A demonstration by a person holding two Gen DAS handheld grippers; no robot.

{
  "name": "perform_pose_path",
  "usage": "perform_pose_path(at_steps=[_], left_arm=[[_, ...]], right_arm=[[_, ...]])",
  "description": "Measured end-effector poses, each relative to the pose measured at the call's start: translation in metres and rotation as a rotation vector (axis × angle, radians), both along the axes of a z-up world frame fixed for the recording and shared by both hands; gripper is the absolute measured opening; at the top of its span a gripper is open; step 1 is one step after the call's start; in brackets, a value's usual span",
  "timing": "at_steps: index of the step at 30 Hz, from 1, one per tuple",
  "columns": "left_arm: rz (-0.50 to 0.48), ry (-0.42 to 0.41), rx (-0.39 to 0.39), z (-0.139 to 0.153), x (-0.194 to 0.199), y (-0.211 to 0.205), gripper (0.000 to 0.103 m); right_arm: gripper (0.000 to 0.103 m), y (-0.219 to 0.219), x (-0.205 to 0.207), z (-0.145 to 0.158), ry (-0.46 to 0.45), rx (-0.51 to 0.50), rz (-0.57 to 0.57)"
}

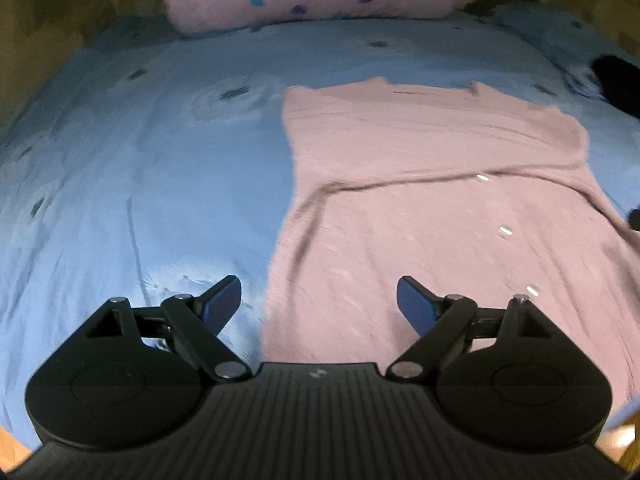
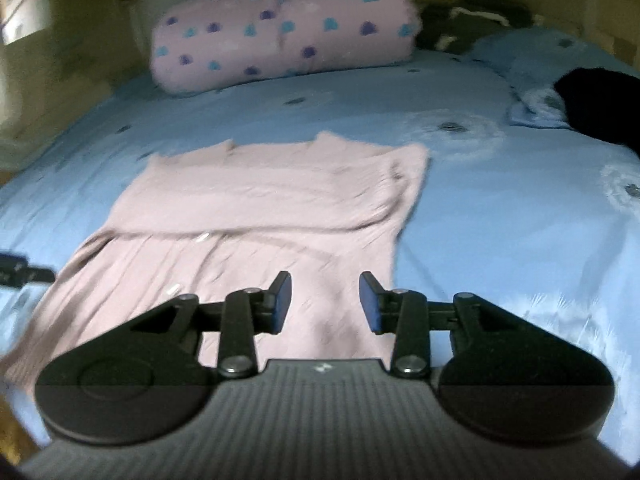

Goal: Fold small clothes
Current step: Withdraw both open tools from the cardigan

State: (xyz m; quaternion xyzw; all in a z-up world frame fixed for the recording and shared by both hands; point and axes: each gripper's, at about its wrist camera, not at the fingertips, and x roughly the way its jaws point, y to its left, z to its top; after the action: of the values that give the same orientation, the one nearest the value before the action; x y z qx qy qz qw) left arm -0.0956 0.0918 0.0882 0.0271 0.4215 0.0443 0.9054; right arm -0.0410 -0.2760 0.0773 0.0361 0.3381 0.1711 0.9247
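Observation:
A pale pink garment [image 1: 420, 184] lies flat on the blue bedsheet [image 1: 140, 160], its upper part folded down over the lower part, with small shiny buttons showing. My left gripper [image 1: 319, 304] is open and empty, above the garment's near left edge. In the right wrist view the same garment [image 2: 260, 208] lies ahead and to the left. My right gripper [image 2: 325, 300] is open and empty, above the garment's near right corner. The tip of the left gripper [image 2: 24, 272] shows at the left edge of that view.
A pink bolster with blue and purple spots [image 2: 280, 32] lies across the head of the bed. Dark clothes [image 2: 592, 100] lie at the right on a blue pillow [image 2: 532, 60], with more dark items [image 2: 476, 16] behind. The bed's near edge lies just below both grippers.

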Motion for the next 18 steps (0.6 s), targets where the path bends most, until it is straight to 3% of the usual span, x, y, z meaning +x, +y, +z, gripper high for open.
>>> perform_pose_path(at_steps=[6,8,11,18], left_arm=[[-0.104,-0.01,0.053,0.003,-0.037,-0.044,0.088],[-0.122,-0.01,0.057,0.001,-0.047,-0.054,0.088],[-0.132,0.005,0.069,-0.004,-0.059,-0.061,0.088],[-0.173,0.035,0.15,-0.019,-0.082,-0.069,0.088]], right_arm=[[0.041,0.026,-0.054,0.008,-0.068,-0.096,0.154],[0.045,0.032,-0.071,0.01,-0.09,-0.124,0.196],[0.054,0.039,-0.092,0.012,-0.123,-0.166,0.227],[0.054,0.048,-0.125,0.004,-0.127,-0.216,0.302]])
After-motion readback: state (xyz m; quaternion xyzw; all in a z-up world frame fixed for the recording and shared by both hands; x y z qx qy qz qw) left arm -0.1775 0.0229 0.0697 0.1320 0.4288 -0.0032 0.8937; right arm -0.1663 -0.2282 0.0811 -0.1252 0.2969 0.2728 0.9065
